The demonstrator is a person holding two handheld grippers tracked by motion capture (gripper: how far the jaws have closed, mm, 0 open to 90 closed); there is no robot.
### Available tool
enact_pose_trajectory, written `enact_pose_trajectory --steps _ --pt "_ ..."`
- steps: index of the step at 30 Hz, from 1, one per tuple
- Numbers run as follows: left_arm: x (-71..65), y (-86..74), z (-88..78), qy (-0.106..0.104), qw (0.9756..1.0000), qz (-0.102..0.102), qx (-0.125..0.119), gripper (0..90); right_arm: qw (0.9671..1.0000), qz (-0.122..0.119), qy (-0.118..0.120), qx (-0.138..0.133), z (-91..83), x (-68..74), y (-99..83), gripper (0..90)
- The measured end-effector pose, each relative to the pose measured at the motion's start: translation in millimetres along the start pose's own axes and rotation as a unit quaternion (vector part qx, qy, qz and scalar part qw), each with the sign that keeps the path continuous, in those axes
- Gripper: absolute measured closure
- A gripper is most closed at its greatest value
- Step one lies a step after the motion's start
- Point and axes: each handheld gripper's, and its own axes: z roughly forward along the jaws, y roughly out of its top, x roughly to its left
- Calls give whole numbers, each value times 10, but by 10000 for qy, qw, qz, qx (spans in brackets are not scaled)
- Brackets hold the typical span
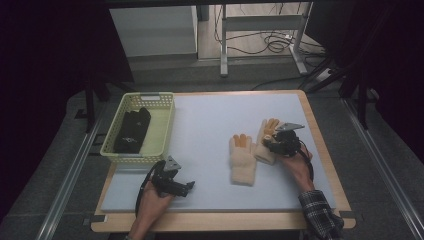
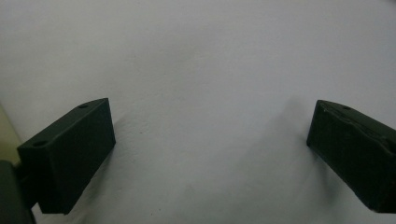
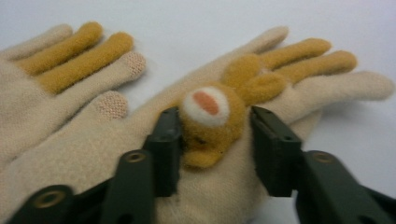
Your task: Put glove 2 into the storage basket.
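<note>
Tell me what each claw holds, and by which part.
Right claw grips the right-hand glove by its fuzzy animal-head decoration. Left claw is open, holding nothing.

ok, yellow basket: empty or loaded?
Loaded. The yellow basket at the mat's left edge holds a dark folded item, possibly black gloves; too dim to tell exactly what it is.

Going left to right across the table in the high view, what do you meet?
Yellow basket holding a black item → left gripper → left cream glove → right cream glove under the right gripper.
</note>
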Motion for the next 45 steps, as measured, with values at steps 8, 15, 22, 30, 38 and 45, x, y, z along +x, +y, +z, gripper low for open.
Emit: enact_pose_trajectory --steps 8,15,22,30,38,45 --pt "0 0 1 0 10000 -1 0 11 9995 156 118 -235 -217 -1 70 840" --pt "0 0 1 0 10000 -3 -2 11 9999 34 22 -127 -153 -6 95 464" --pt "0 0 0 0 10000 0 -1 11 9999 -32 130 -66 99 8 41 564" --pt "0 0 1 0 10000 -4 -3 11 9996 154 169 -172 -145 -15 100 629" --pt "0 0 1 2 10000 -1 1 11 9981 60 475 -384 -519 92 232 629" --pt "0 0 1 6 10000 2 -6 11 9927 -147 1014 -631 -884 377 418 630"
